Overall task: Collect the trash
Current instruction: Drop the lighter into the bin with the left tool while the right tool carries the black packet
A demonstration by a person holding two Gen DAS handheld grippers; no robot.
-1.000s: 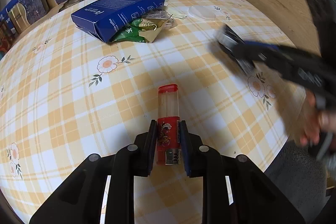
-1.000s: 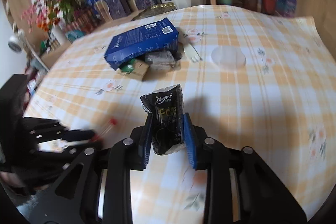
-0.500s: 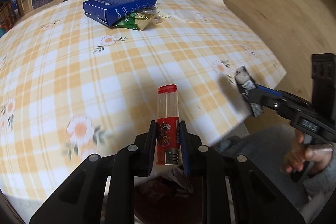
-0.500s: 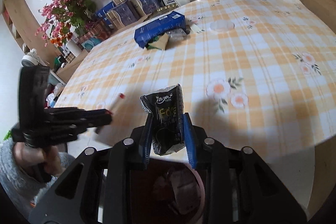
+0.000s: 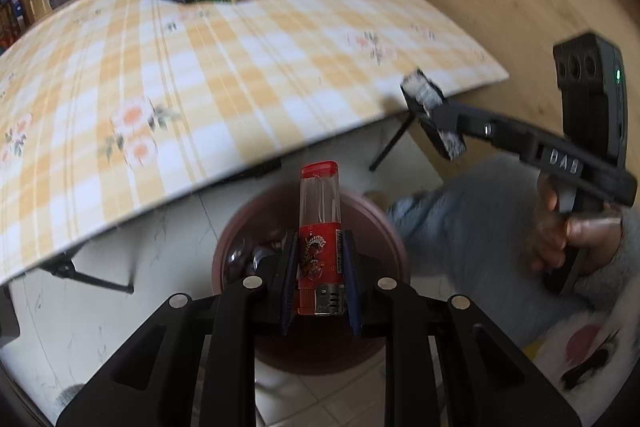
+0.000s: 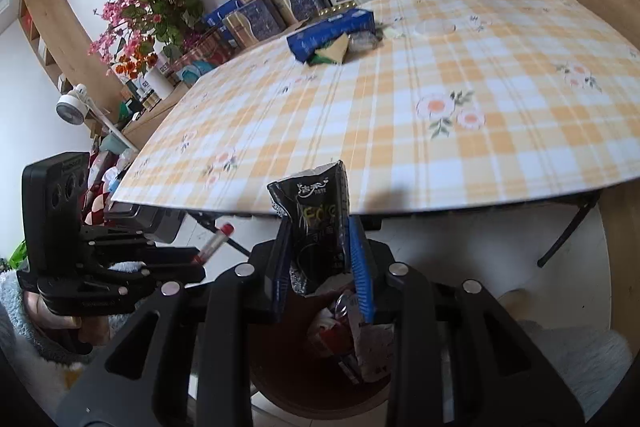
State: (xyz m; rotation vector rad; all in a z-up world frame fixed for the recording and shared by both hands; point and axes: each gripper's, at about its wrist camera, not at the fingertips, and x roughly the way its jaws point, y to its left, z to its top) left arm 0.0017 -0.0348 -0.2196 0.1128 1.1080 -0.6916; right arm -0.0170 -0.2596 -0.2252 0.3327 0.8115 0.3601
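A: Over the brown bin (image 5: 256, 223) on the floor, just past the table (image 5: 200, 75) edge, the left claw (image 5: 319, 279) is clenched on a red lighter (image 5: 320, 227). Its long axis runs straight ahead along the fingers, red cap far, metal end near.

B: And the other one?

A: The right claw (image 6: 320, 259) is grasping a black wrapper (image 6: 316, 219), upright between the pads, its torn top edge pointing up and away. It sits above the same bin (image 6: 280, 379), which holds crumpled packets (labels too small to read).

B: How are the hands set?

A: The right hand (image 5: 568, 239) wraps the handle, that claw angled in from the right side in the left wrist view. The left claw (image 6: 200, 259) comes in from the left, level, lighter (image 6: 216, 239) tilted up toward the table (image 6: 400, 115).

B: Anything left up there?

A: A blue box (image 6: 332, 31) with a green packet (image 6: 330, 53) beside it, touching, near the far side.
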